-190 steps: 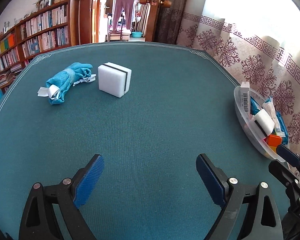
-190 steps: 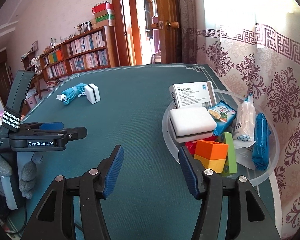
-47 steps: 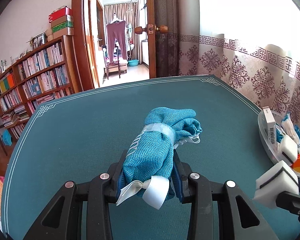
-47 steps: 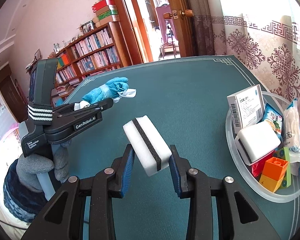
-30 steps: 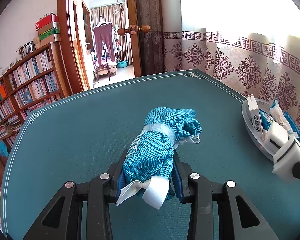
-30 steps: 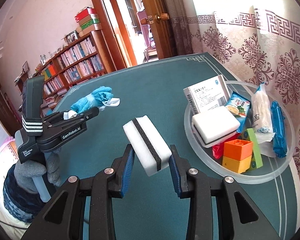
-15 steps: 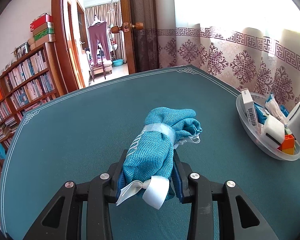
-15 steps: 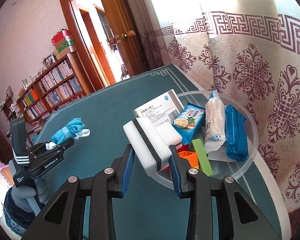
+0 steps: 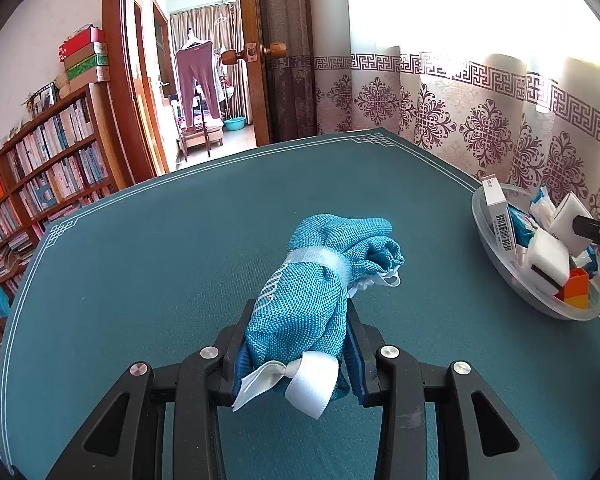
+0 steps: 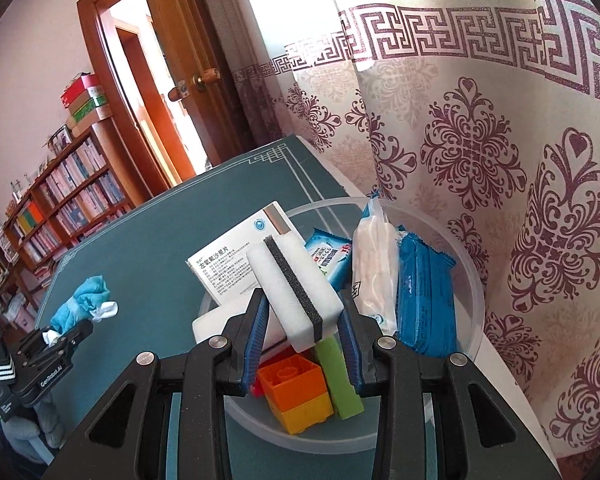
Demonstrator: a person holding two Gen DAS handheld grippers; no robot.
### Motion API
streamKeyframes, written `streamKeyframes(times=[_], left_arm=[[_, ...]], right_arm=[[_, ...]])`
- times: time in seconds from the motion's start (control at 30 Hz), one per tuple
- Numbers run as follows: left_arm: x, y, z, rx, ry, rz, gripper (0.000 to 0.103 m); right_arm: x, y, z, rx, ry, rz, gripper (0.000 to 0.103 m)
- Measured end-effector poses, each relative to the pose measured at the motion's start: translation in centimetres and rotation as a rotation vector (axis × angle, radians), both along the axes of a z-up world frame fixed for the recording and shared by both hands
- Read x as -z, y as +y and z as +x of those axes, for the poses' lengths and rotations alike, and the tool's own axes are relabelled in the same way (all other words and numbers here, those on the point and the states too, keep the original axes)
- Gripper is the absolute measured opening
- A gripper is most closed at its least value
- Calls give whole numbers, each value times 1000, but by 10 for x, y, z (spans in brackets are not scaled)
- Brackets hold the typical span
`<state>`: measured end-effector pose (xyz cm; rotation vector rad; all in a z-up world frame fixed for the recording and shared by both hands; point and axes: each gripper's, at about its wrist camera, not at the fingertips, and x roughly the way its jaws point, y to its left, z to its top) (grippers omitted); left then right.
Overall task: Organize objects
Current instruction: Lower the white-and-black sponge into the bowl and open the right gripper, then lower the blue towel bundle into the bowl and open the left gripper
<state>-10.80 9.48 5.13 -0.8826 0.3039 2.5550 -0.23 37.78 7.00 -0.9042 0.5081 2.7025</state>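
Teal table (image 9: pixel 160 264), clear tub (image 10: pixel 470 280) at its curtain edge, crowded: medicine box (image 10: pixel 236 268), blue packet (image 10: pixel 424 292), orange brick (image 10: pixel 292 380). Above tub, right gripper (image 10: pixel 304 338) clamped on white sponge (image 10: pixel 296 292). Left gripper (image 9: pixel 296 356) clamped on teal sock bundle (image 9: pixel 316 280), over bare cloth.

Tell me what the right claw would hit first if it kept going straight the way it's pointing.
Probably the clear bowl's contents: the right claw, shut on the white sponge, points at the medicine box and snack packets; depth is unclear.
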Motion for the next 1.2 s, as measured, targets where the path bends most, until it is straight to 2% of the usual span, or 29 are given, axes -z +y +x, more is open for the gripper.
streamKeyframes(times=[0.2,0.33,0.6,0.87,1.2], left_arm=[[0,3,3,8,6,-3,41],[-1,5,4,10,7,-10,41],[-3,10,13,26,-52,33,41],[-9,35,27,62,-89,58,41],[-25,92,48,159,-79,65,41]], right_arm=[[13,14,-11,19,-42,-3,37],[12,15,-4,25,-33,20,50],[2,-1,21,-2,-8,136,50],[2,-3,54,-33,10,138,50],[14,-16,85,-114,16,168,51]])
